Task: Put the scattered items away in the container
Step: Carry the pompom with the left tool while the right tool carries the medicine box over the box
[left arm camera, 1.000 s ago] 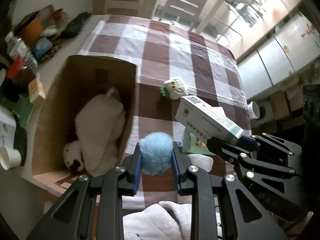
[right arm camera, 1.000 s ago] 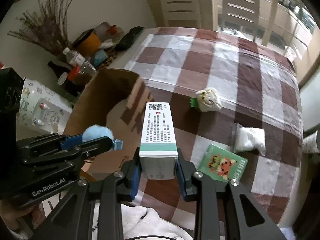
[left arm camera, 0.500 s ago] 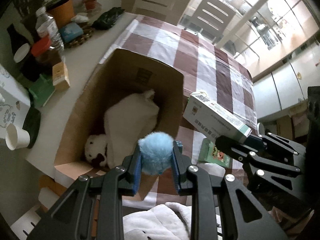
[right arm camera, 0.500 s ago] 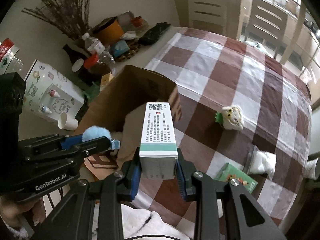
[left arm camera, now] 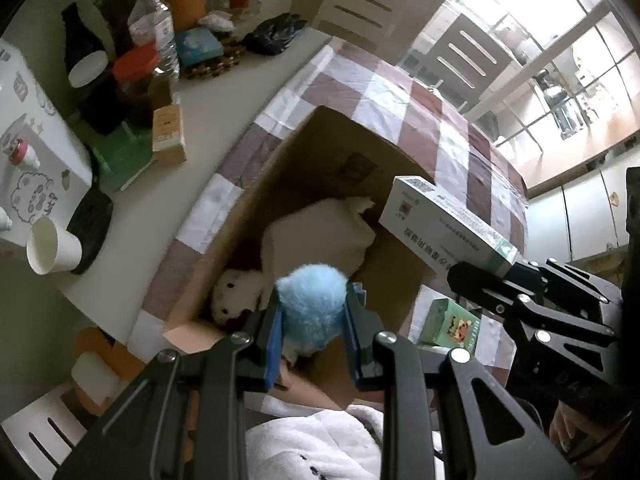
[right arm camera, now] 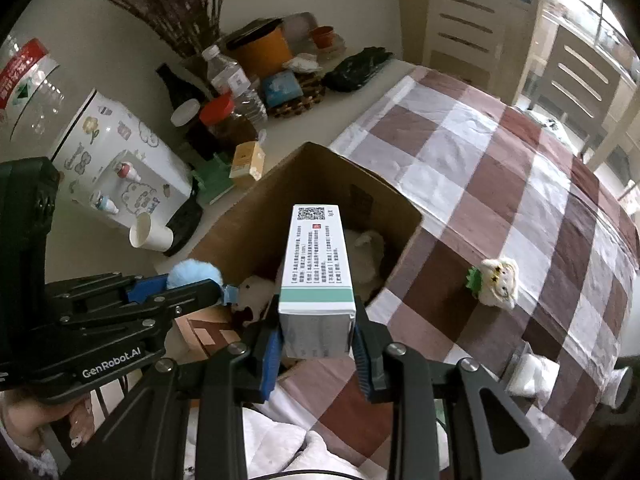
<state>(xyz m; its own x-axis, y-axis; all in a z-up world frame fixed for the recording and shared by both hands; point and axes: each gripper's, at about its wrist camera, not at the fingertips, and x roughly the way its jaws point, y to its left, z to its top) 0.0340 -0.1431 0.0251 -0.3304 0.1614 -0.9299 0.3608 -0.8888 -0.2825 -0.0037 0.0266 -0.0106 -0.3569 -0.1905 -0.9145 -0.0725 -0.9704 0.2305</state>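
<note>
Left tongs (left arm camera: 312,312) are clamped on a fluffy blue pompom (left arm camera: 314,304), held above the open cardboard box (left arm camera: 328,152). Right tongs (right arm camera: 316,336) are clamped on a white carton with a teal band (right arm camera: 316,264), also over the box opening. Inside the box lies a white plush toy (left arm camera: 320,236). On the checked cloth of the desk (right arm camera: 500,160) remain a small plush figure (right arm camera: 496,282), a green packet (left arm camera: 450,324) and a white pouch (right arm camera: 530,374).
</note>
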